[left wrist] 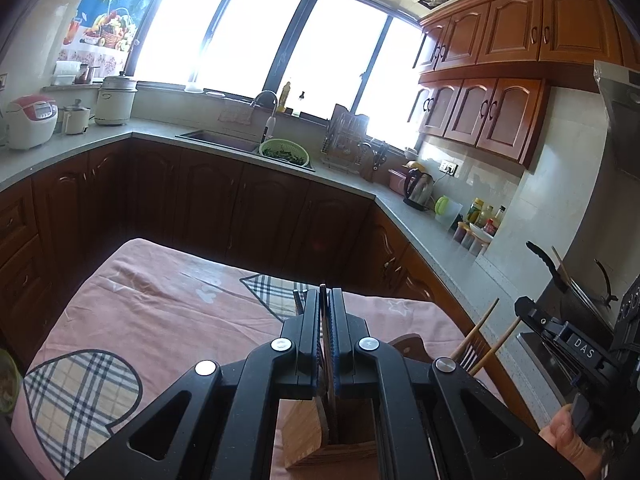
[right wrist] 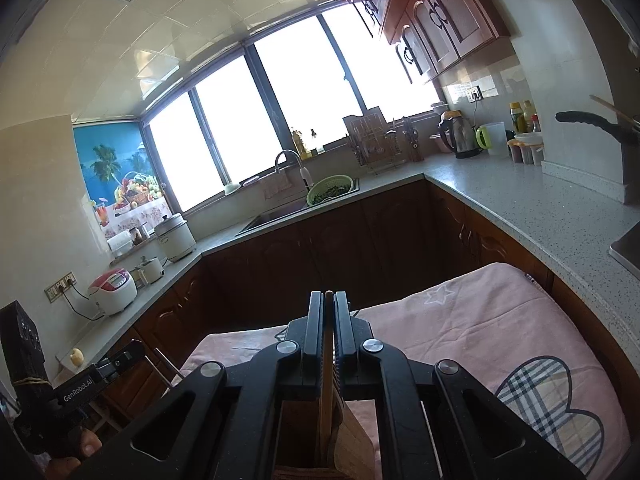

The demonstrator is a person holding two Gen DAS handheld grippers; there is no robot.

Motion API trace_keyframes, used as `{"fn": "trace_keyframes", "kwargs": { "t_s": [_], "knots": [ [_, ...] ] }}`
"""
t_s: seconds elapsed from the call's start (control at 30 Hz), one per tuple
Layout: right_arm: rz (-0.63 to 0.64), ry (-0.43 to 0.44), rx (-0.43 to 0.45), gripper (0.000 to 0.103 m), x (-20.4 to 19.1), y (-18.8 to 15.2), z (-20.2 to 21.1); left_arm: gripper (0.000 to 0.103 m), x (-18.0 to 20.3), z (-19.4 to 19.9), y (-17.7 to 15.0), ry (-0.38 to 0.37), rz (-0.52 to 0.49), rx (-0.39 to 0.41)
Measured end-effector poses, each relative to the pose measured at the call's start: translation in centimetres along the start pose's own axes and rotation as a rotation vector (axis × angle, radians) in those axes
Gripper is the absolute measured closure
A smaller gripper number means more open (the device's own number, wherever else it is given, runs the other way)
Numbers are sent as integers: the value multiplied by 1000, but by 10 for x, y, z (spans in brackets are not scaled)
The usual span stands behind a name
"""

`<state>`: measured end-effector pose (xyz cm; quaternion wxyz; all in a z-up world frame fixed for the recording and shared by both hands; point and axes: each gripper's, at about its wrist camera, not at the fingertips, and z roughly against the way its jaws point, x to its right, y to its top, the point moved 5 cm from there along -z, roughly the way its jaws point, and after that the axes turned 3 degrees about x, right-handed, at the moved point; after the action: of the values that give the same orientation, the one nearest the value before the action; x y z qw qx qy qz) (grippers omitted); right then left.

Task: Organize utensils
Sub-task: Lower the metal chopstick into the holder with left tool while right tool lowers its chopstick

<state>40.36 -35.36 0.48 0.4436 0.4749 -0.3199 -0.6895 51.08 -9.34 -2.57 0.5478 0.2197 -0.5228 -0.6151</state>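
Note:
My left gripper point(left wrist: 325, 292) is shut on a thin dark metal utensil handle point(left wrist: 327, 344) that runs down into a wooden utensil holder point(left wrist: 308, 436) below the jaws. My right gripper point(right wrist: 329, 296) is shut on a wooden chopstick point(right wrist: 327, 368) that reaches down into the same wooden holder point(right wrist: 356, 440). In the left wrist view, wooden chopsticks point(left wrist: 476, 332) and a fork point(left wrist: 474, 350) stick up at the right, beside the right gripper's body point(left wrist: 576, 348). The left gripper's body point(right wrist: 80, 388) shows at the lower left of the right wrist view.
The holder stands on a table with a pink cloth point(left wrist: 160, 312) with plaid patches. A grey counter point(right wrist: 520, 200) with dark wood cabinets wraps around, bearing a sink point(left wrist: 224, 140), a green colander point(left wrist: 284, 152), a kettle point(left wrist: 418, 188), bottles and rice cookers point(left wrist: 32, 120).

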Motion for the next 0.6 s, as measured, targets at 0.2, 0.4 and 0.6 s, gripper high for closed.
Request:
{"fn": "trace_keyframes", "kwargs": {
  "t_s": [0.2,0.4,0.6],
  "knots": [
    [-4,2,-35,99,1,-10,-7,100,6,3,2,17,-59,9],
    [-7,0,-49,99,2,-12,-10,98,5,0,1,43,-73,-26],
    [4,2,-58,99,0,-13,-11,98,6,-6,8,61,-67,-41]
  ]
}}
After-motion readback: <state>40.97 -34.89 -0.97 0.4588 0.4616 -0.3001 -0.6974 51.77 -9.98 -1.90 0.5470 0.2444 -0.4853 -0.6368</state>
